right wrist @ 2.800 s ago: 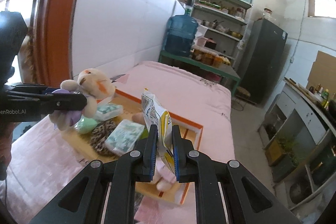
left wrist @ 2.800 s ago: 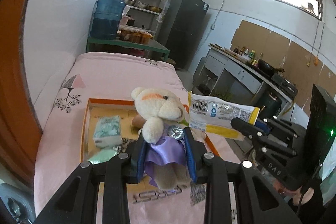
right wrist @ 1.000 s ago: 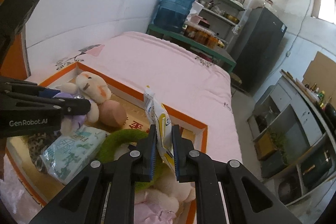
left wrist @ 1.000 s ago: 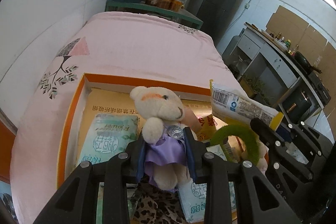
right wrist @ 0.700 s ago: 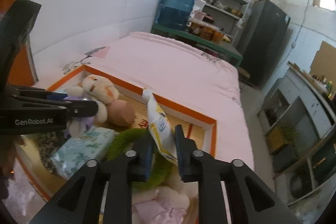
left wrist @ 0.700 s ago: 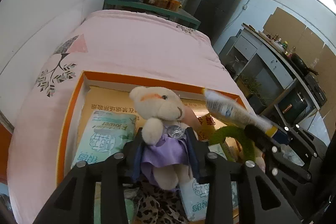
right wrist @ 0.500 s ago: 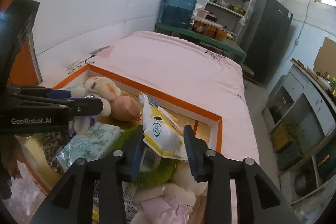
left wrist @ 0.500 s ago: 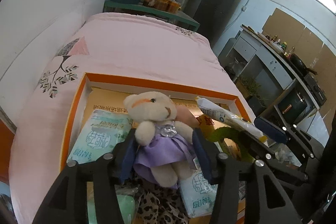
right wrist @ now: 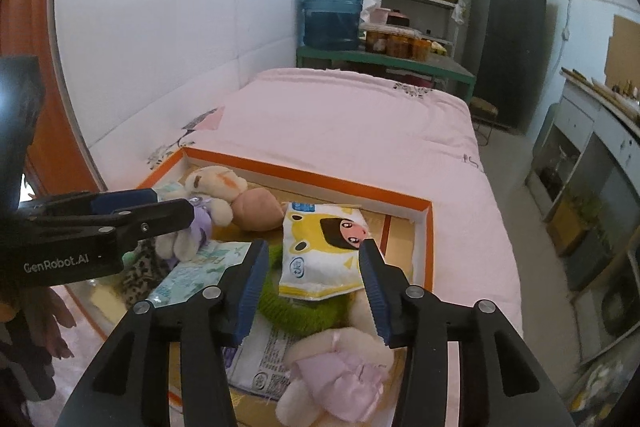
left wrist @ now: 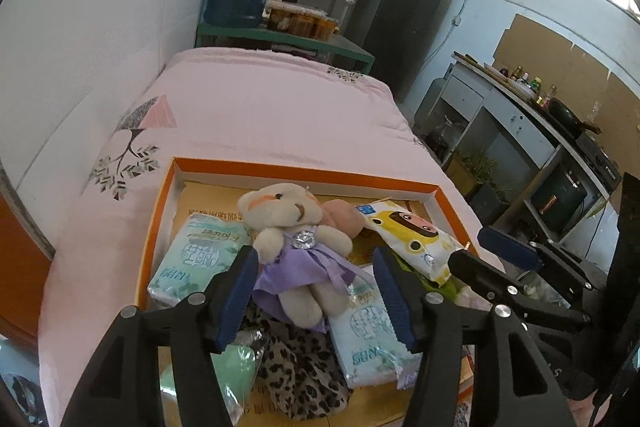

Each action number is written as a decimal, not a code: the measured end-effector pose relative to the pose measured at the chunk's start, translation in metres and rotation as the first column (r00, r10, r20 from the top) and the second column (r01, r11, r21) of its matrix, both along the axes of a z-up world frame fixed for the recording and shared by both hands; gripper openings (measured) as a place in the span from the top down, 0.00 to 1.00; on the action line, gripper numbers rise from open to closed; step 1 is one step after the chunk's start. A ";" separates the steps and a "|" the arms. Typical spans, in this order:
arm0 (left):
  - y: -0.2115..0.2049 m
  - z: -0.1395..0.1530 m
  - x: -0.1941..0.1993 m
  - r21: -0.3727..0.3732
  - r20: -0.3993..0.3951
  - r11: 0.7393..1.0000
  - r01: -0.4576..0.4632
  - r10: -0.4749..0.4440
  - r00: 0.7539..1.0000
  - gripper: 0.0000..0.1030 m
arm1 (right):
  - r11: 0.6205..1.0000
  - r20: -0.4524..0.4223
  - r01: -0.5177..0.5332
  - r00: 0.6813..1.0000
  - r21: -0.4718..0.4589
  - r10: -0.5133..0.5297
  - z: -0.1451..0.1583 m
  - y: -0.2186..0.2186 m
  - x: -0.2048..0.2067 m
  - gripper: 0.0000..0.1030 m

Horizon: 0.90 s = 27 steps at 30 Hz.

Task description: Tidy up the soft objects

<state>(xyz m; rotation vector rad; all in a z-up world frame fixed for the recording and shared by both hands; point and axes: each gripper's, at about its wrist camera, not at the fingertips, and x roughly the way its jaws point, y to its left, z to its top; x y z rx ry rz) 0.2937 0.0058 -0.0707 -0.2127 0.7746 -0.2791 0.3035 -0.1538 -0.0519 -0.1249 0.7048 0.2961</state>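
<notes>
Orange-rimmed and shallow, the box (left wrist: 160, 211) is lying on the pink bed (left wrist: 260, 107), holding the soft things. A cream teddy bear (left wrist: 296, 239) in a purple dress is lying on its back near the box's left side, across a pale green tissue pack (left wrist: 192, 259) and a leopard-print cloth (left wrist: 304, 371), with a peach-coloured ball (left wrist: 344, 215) just behind its head. A yellow cartoon-printed packet (right wrist: 324, 247) is lying flat over a green knitted ring (right wrist: 296, 311), and a second plush in a pink dress (right wrist: 340, 383) is sitting at the near edge. The left tool (left wrist: 316, 287) is opening, its blue pads standing clear on either side of the bear; a second ago they were pinching its dress and holding it upright. The right tool (right wrist: 310, 283) is opening too, pads apart above the packet, which a second ago was clamped on edge between them and has since dropped flat into the box.
</notes>
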 end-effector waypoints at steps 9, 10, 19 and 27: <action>0.000 0.017 -0.028 0.008 0.057 1.000 0.002 -0.002 0.998 0.42 | 0.998 -0.012 0.024 1.000 0.055 -0.024 0.010 -0.001 -0.021 0.53; 0.000 0.019 -0.031 0.009 0.063 1.000 0.002 -0.003 0.998 0.42 | 0.998 -0.012 0.026 1.000 0.063 -0.025 0.012 -0.001 -0.026 0.53; 0.000 0.042 -0.074 0.037 0.144 0.999 -0.004 -0.001 0.990 0.32 | 0.991 -0.030 0.071 0.997 0.116 -0.068 0.027 -0.006 -0.065 0.52; 0.000 0.056 -0.111 0.064 0.193 0.998 -0.013 0.001 0.981 0.32 | 0.987 -0.007 0.109 0.994 0.115 -0.109 0.040 0.000 -0.107 0.52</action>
